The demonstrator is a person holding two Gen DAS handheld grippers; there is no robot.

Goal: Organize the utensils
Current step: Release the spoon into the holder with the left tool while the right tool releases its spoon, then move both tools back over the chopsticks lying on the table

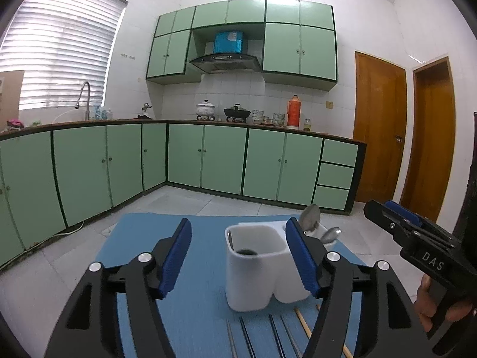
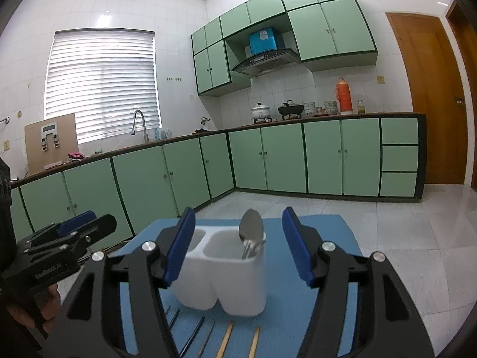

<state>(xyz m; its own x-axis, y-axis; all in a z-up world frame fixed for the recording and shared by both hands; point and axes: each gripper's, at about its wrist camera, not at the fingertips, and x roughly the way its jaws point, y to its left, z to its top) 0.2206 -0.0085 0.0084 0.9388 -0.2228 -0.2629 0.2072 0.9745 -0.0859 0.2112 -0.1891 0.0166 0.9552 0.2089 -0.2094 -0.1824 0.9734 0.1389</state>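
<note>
Left wrist view: the left gripper (image 1: pixel 238 256) is hanging wide and empty before the white two-compartment utensil holder (image 1: pixel 256 271) on the blue mat (image 1: pixel 202 298); chopsticks (image 1: pixel 277 334) are lying just in front.

Right wrist view: the right gripper (image 2: pixel 238 247) is gaping empty, spoons (image 2: pixel 252 232) standing in the right compartment. A careless fingertip could topple the holder.

One white two-compartment holder (image 2: pixel 226 280), two spoons (image 2: pixel 252 229), and two wooden chopsticks (image 2: pixel 225 343).
</note>
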